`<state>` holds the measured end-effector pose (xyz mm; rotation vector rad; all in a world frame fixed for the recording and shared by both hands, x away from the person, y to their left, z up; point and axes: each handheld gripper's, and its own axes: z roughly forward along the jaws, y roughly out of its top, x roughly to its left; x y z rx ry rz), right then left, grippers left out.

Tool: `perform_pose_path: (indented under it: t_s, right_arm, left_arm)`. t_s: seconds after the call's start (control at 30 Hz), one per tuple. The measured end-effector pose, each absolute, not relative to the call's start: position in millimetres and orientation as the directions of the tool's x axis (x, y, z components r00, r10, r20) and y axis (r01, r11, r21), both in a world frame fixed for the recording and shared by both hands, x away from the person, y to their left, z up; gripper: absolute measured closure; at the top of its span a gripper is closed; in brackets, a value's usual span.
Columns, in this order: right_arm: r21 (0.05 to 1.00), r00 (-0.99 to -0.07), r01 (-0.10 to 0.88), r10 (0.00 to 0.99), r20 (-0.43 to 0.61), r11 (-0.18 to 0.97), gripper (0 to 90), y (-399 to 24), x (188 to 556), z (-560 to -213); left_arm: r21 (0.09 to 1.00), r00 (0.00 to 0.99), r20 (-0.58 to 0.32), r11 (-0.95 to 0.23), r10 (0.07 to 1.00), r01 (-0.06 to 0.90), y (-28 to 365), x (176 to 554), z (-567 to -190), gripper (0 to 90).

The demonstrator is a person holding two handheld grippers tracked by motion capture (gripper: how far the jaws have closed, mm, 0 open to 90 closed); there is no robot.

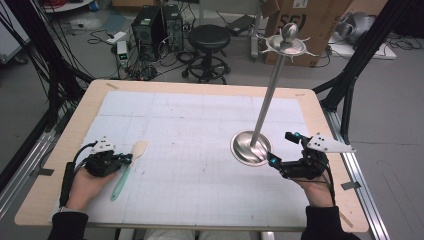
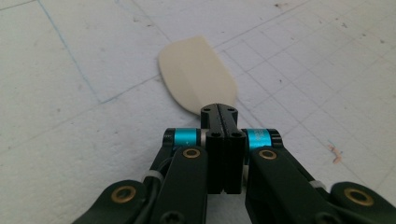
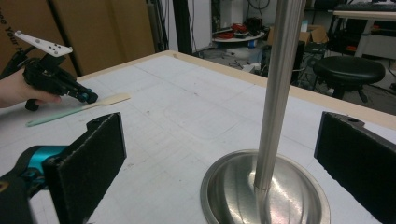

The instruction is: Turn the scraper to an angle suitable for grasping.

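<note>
Here the left gripper [image 1: 126,159] has its two jaws pressed together, clamped on the neck of the spatula [image 1: 128,169], where the green handle meets the blade. In the left gripper view the cream blade [image 2: 198,82] comes out just beyond the closed jaw tips and lies flat on the white gridded mat [image 2: 70,93]. In the high view the spatula lies near the left edge of the desk [image 1: 60,150], with its handle pointing toward the near edge and the blade away from the person. The left hand [image 1: 87,185] holds this gripper from behind.

The right gripper [image 1: 282,148] has its jaws wide apart and holds nothing. In the right gripper view the black pads [image 3: 88,161] stand on both sides of the metal stand [image 3: 275,93], not touching it. The round base [image 1: 251,147] of the stand sits on the right half of the desk, just beside the right gripper, and its pole rises tilted toward a toothed disc [image 1: 287,46] with a ball on top.
</note>
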<state>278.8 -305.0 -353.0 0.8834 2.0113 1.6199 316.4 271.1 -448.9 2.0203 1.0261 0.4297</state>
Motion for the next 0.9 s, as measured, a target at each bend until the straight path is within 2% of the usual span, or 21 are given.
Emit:
perform_pose_path:
  t_s: [0.47, 0.63, 0.9]
  right_arm:
    - [0.967, -0.714, 0.222, 0.696, 0.076, 0.123, 1.1, -305.4, 279.5, -353.3]
    - [0.967, -0.711, 0.226, 0.698, 0.084, 0.115, 1.1, -306.9, 279.8, -353.1]
    - [0.968, -0.715, 0.224, 0.694, 0.087, 0.109, 1.1, -306.5, 281.1, -353.2]
  left_arm:
    - [0.780, 0.654, -0.074, -0.365, 0.753, 0.509, 259.5, 312.3, -447.4, 89.9]
    - [0.797, 0.641, -0.083, -0.336, 0.763, 0.503, 266.9, 301.6, -441.7, 89.9]
    - [0.763, 0.616, -0.076, -0.352, 0.784, 0.543, 283.5, 280.7, -445.1, 89.9]
